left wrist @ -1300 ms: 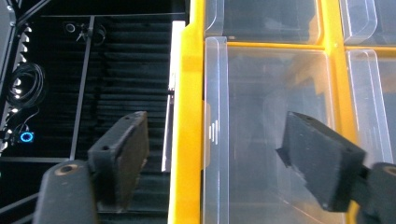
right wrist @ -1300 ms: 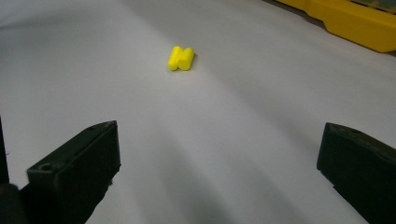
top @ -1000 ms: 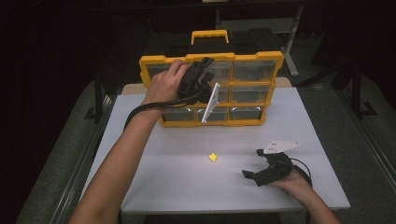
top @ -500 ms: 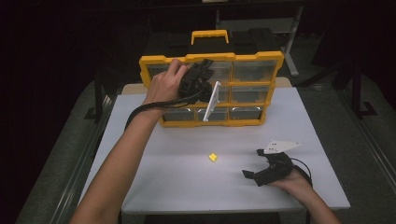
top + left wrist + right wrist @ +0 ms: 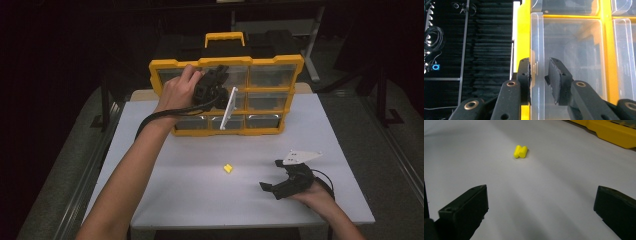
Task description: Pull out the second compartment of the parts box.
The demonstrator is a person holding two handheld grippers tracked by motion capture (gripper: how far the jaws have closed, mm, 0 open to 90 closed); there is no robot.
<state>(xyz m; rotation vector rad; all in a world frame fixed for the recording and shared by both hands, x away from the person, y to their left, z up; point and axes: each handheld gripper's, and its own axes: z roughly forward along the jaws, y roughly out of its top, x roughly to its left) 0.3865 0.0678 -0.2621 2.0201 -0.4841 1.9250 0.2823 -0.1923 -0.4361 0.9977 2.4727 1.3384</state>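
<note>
- Left hand (image 5: 176,92) raised against the front of the yellow organiser (image 5: 165,67), which stands upright at the far side of the white table (image 5: 165,200).
- Left gripper (image 5: 216,80) pressed up to the upper-left part of the organiser's front, cable looping down beside the forearm.
- Seen along the left gripper (image 5: 539,72): jaws narrowed to a slim gap, having just been closing, with the raised lip of a clear drawer (image 5: 571,50) standing between them.
- Left pad touching that clear lip on its outer side, beside the yellow frame; right pad (image 5: 556,75) set in front of the drawer's face, close to the lip, contact there not clear enough to call.
- Small yellow piece (image 5: 228,168) lying loose on the table, between the two hands, well apart from the left fingers and nearer the right ones.
- Same yellow piece (image 5: 520,151) seen from the right gripper: ahead of the fingertips and slightly toward the left jaw, untouched, shaped like two short stubs side by side.
- Right gripper (image 5: 272,186) resting low at the near right of the table, in the right hand (image 5: 312,192), pointing left toward the yellow piece.
- Right gripper's jaws spread wide, only bare table between the pads (image 5: 466,207), nothing gripped.
- Organiser's yellow base edge (image 5: 609,132) visible beyond the right fingertips, far off to the upper right.
</note>
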